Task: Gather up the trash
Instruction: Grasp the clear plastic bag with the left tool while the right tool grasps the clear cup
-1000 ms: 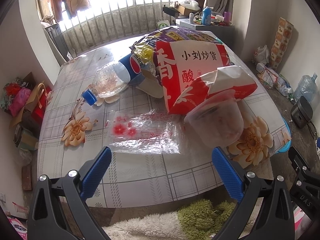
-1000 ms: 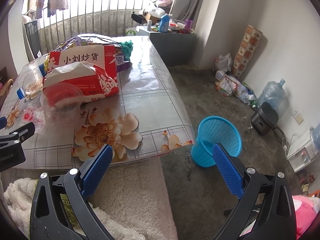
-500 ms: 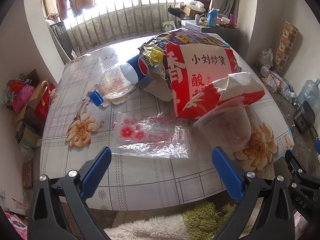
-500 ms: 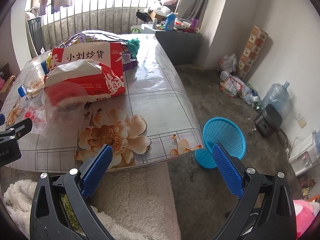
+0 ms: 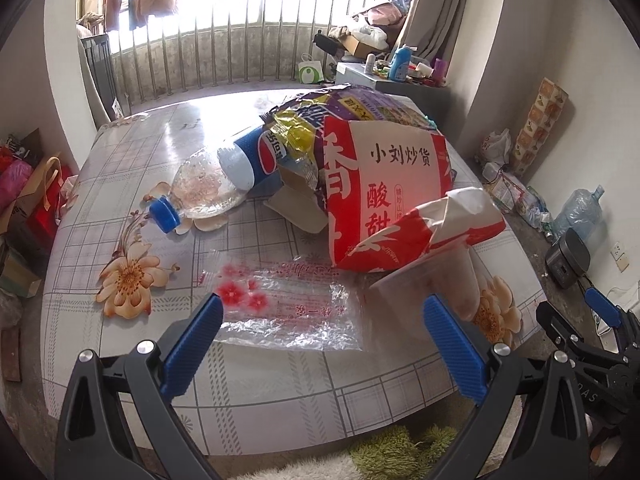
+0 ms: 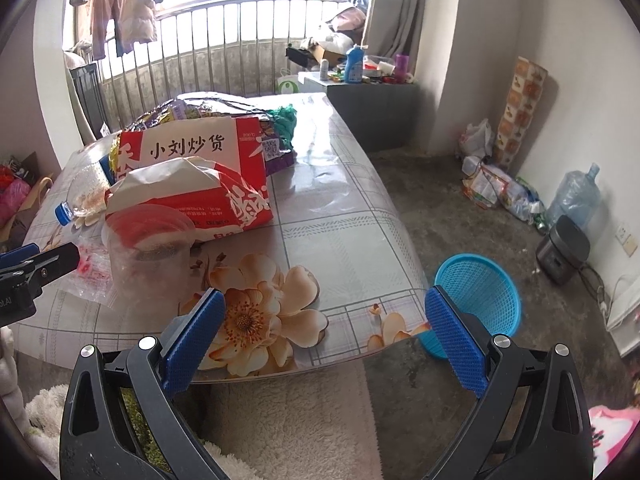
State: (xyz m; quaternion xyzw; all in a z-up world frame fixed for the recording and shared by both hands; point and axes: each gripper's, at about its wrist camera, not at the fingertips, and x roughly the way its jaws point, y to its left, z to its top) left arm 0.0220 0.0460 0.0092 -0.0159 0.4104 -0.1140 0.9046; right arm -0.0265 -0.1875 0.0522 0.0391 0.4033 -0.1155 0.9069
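Note:
Trash lies on the flowered table [image 5: 132,160]: a clear plastic wrapper with red flowers [image 5: 288,308], an empty Pepsi bottle [image 5: 224,176] on its side, a red and white snack bag [image 5: 384,184], a purple and yellow foil bag [image 5: 352,108] and a clear plastic cup [image 5: 436,292]. My left gripper [image 5: 322,312] hangs open just above the wrapper, holding nothing. My right gripper [image 6: 324,310] is open over the table's near right corner, with the cup [image 6: 148,256] to its left. A blue mesh basket [image 6: 478,300] stands on the floor beside the table.
A shaggy white and green rug [image 6: 288,420] lies below the table's front edge. Bags [image 5: 28,184] pile up at the left wall; a water jug [image 6: 576,196], a dark cooker [image 6: 564,248] and litter sit by the right wall. A cluttered cabinet [image 6: 360,92] stands behind.
Both grippers have moved forward and closer to the table. The left one now sits over the clear wrapper; the right one has swung left, toward the table corner. Both stay open.

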